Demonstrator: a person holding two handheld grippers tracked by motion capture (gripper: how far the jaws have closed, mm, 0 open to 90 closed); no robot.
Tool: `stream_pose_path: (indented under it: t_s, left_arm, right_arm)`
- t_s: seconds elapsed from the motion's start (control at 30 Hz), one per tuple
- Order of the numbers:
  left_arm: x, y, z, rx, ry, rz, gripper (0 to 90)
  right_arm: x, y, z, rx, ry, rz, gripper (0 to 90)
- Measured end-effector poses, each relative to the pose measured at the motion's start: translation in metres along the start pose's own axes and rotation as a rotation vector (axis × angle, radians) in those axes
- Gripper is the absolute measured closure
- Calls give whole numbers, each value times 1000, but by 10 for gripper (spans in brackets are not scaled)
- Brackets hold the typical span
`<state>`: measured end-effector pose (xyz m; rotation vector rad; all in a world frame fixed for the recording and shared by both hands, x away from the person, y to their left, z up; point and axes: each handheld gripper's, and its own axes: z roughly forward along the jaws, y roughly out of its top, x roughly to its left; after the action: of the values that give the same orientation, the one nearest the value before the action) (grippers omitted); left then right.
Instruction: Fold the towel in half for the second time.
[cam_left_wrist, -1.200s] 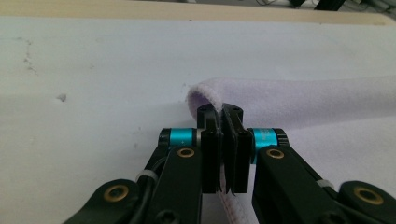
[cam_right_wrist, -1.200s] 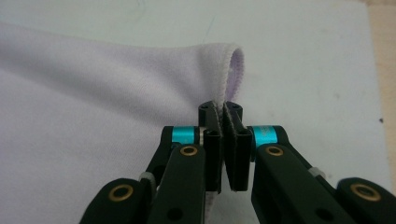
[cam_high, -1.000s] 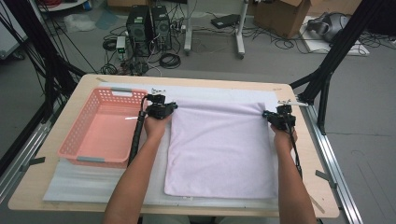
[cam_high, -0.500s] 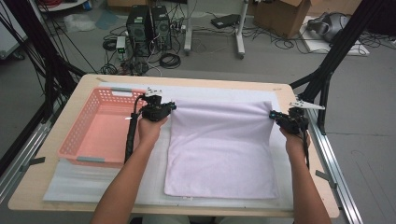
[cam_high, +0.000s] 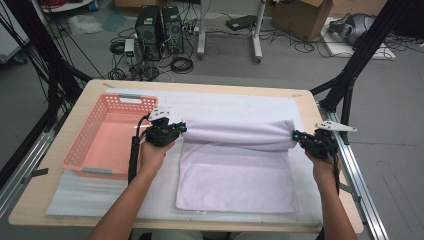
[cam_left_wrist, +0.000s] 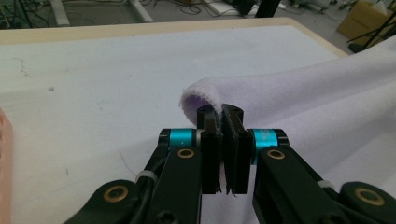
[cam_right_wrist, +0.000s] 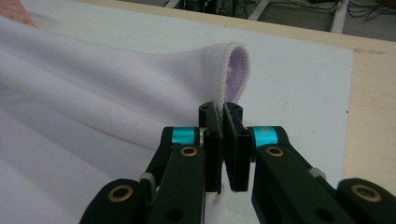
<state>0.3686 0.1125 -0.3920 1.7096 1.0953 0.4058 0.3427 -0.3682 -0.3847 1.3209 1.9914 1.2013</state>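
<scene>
Lilac fleece towel (cam_high: 235, 170) is lying on the white table mat (cam_high: 240, 102), its far edge being lifted toward the person. Left gripper (cam_high: 181, 128) and right gripper (cam_high: 296, 135) are each pinching a far corner, keeping the fold taut. Pink basket (cam_high: 107, 137) is sitting beside.
</scene>
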Motion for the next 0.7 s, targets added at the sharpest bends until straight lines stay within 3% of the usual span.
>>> stream_pose_path:
  t_s: [0.13, 0.3, 0.63, 0.7]
  left_arm:
    - [-5, -10, -9, 2, -10, 25, 857]
    - [-7, -32, -17, 20, -27, 20, 857]
    - [-22, -52, -34, 26, -50, 79, 856]
    - [-24, -57, -36, 26, -53, 71, 854]
  right_arm:
    - [5, -12, -7, 2, 12, 2, 869]
    - [10, -29, -12, 13, 33, 12, 868]
    - [16, -61, -24, 35, 68, 57, 868]
    - [18, -62, -25, 39, 66, 50, 868]
